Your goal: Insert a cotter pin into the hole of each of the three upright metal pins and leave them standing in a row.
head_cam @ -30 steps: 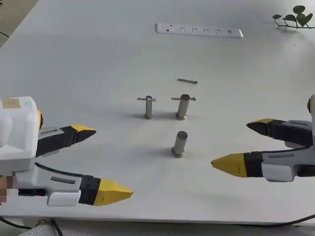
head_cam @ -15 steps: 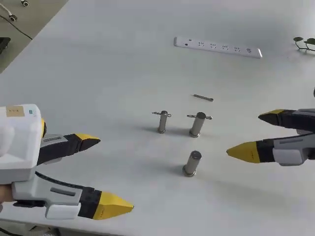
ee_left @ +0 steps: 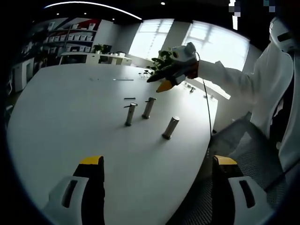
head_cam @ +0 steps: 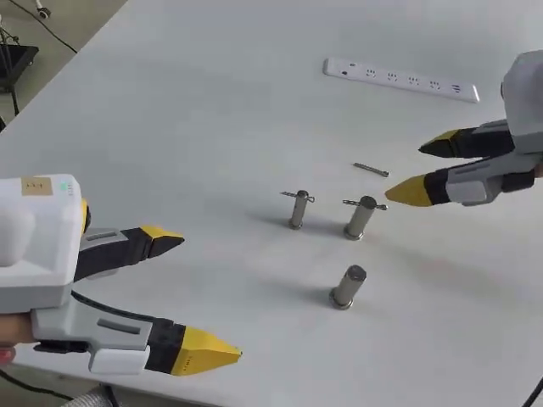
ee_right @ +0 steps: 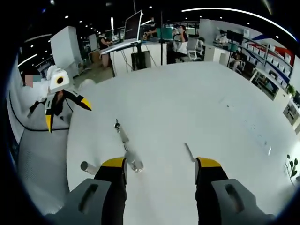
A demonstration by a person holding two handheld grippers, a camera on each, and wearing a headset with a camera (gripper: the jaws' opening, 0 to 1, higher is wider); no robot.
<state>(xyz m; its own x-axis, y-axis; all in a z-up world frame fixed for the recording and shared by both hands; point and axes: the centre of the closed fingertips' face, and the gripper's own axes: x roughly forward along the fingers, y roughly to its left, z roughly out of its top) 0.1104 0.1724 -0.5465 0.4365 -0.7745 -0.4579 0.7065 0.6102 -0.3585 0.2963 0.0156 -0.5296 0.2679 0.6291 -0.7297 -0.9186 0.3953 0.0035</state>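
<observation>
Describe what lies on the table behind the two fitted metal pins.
A loose cotter pin lies flat there, a white power strip farther back. The right gripper hides some table beside them.

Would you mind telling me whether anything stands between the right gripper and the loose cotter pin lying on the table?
Nothing visible does. The open right gripper is just beside the loose cotter pin, with bare table between them. The nearest upright pin, already fitted, stands off to the side of that line.

Head view looks steeply down — gripper views face inward, all sharing the metal pins (head_cam: 349, 287).
</observation>
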